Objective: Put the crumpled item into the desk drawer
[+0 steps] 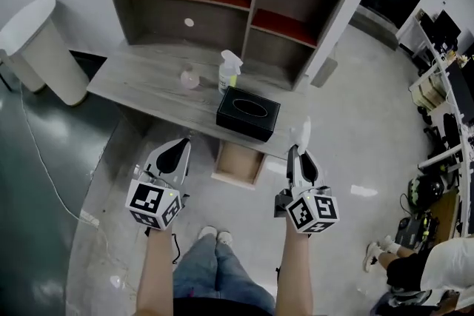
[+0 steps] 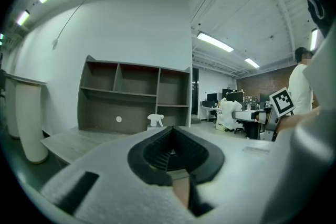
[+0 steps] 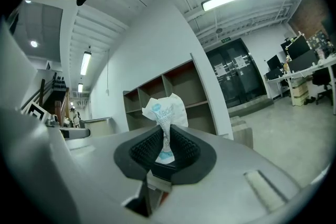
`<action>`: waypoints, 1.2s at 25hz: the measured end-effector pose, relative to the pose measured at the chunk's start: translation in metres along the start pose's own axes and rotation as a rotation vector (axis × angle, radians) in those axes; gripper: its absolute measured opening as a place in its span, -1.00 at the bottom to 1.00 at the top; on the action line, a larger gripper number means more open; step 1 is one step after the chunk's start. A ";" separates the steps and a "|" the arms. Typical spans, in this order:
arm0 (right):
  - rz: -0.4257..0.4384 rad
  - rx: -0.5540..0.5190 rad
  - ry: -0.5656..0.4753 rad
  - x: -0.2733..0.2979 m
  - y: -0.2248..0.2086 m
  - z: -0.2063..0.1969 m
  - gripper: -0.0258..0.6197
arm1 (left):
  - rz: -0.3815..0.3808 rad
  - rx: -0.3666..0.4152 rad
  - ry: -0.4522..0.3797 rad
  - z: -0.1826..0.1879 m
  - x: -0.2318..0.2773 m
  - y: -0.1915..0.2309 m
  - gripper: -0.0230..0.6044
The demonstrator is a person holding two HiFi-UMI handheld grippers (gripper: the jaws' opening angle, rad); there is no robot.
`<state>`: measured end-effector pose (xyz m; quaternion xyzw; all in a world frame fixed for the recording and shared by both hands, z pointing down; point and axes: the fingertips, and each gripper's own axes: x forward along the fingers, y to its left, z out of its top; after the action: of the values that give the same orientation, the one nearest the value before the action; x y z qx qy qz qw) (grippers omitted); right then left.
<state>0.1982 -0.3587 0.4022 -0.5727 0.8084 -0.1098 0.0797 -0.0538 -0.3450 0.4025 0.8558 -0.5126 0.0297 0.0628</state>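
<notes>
my right hand-held gripper (image 3: 165, 129) is clamped on the crumpled item (image 3: 165, 108), white with blue print starting "medic", just right of the open drawer (image 1: 238, 163). my left hand-held gripper (image 2: 172, 128) is closed, empty. the grey surface (image 1: 141, 78) carries a black tissue box (image 1: 248, 113) and a spray bottle (image 1: 229, 72).

Spray bottle (image 1: 229, 71) stands behind tissue box (image 1: 248, 113) on desk (image 1: 141, 81).
</notes>
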 end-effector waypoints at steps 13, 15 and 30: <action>0.084 0.071 0.320 0.028 0.021 -0.184 -0.75 | -0.034 -0.113 0.182 -0.119 0.026 0.009 -0.93; 0.073 0.087 0.400 0.028 0.017 -0.228 -0.75 | -0.037 -0.133 0.222 -0.148 0.026 0.006 -0.93; 0.037 0.085 0.674 0.053 -0.032 -0.360 -0.42 | -0.025 -0.218 0.323 -0.251 0.030 0.000 -0.93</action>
<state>0.1176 -0.3879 0.7575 -0.4856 0.7942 -0.3253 -0.1664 -0.0360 -0.3363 0.6549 0.8343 -0.4854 0.1104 0.2370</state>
